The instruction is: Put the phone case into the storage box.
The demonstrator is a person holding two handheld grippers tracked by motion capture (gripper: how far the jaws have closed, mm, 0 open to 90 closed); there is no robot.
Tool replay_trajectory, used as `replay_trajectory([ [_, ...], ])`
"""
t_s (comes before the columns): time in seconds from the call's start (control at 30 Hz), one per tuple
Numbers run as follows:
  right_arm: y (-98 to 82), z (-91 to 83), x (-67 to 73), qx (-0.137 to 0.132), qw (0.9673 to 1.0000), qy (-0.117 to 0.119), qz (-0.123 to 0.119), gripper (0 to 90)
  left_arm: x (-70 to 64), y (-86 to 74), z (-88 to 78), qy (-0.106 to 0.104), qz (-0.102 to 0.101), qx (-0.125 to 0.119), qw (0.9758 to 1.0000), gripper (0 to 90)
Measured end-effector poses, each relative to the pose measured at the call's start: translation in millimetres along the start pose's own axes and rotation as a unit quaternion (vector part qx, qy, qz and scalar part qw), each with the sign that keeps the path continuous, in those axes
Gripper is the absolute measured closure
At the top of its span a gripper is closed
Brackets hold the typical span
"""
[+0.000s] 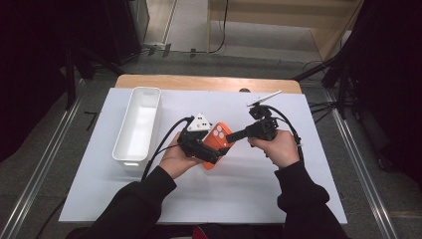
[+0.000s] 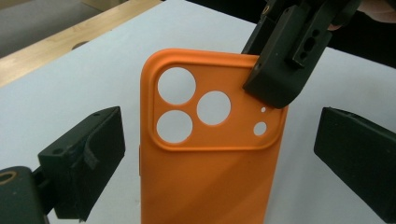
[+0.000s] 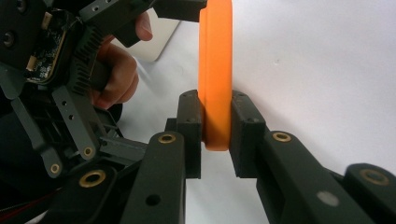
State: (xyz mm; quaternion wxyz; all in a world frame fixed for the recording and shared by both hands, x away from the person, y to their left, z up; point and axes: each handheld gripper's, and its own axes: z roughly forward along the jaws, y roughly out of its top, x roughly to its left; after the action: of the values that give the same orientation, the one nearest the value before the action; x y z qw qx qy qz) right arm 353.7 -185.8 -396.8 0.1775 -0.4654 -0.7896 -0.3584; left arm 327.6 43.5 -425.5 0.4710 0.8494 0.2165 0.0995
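Phone case (image 1: 217, 141) near table (image 1: 278, 199) centre, held above the surface, between the two grippers. Left gripper (image 1: 209, 152) at 9 o'clock of the case, its jaws standing apart on either side of the case, not touching it. Right gripper (image 1: 234, 135) at 3 o'clock of the case, pads (image 3: 191, 126) pressed on both faces of one case corner. Bin (image 1: 139, 124) on the table at 9 o'clock of the left gripper, well apart, long side running from 6 to 12 o'clock. Forearms entering from 6 o'clock. Floor beyond the table edge at 12 o'clock.
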Motion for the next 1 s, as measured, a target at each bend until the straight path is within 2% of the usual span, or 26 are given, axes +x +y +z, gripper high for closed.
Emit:
replay_trajectory([
  [0.03, 0.1, 0.2, 0.3, 0.0, 1.0, 0.0, 0.0, 75.2, -1.8, -0.1, 0.9, 0.004, 0.007, -0.003, 1.0, 2.2],
  [0.3, 0.3, 1.5, 3.6, 0.002, 1.0, 0.002, 0.001, 75.2, -5.2, -1.1, 6.1, 0.012, 0.01, -0.001, 0.9999, 2.2],
  [0.4, 0.1, 2.2, 4.5, 0.001, 1.0, 0.007, -0.002, 75.2, -8.0, -1.9, 8.3, 0.022, 0.019, -0.001, 0.9996, 2.2],
  [0.5, 0.2, 2.7, 6.5, -0.001, 1.0, 0.008, -0.001, 75.2, -8.8, -2.3, 9.8, 0.019, 0.014, -0.002, 0.9997, 2.3],
  [0.57, 0.1, 3.0, 6.7, -0.001, 1.0, 0.007, 0.0, 75.2, -10.3, -2.9, 11.6, 0.029, 0.016, 0.001, 0.9995, 2.5],
  [0.8, 0.1, 4.5, 6.4, 0.0, 0.9999, 0.008, 0.006, 75.2, -12.4, -5.2, 13.5, 0.045, 0.022, 0.001, 0.9988, 7.5],
  [0.87, 0.0, 4.7, 6.0, -0.001, 0.9999, 0.008, 0.009, 75.2, -11.3, -5.7, 13.2, 0.047, 0.017, 0.001, 0.9988, 13.3],
  [1.0, -0.2, 4.6, 5.7, -0.003, 0.9999, 0.008, 0.011, 75.2, -11.2, -5.7, 12.6, 0.052, 0.015, -0.002, 0.9985, 14.8],
])
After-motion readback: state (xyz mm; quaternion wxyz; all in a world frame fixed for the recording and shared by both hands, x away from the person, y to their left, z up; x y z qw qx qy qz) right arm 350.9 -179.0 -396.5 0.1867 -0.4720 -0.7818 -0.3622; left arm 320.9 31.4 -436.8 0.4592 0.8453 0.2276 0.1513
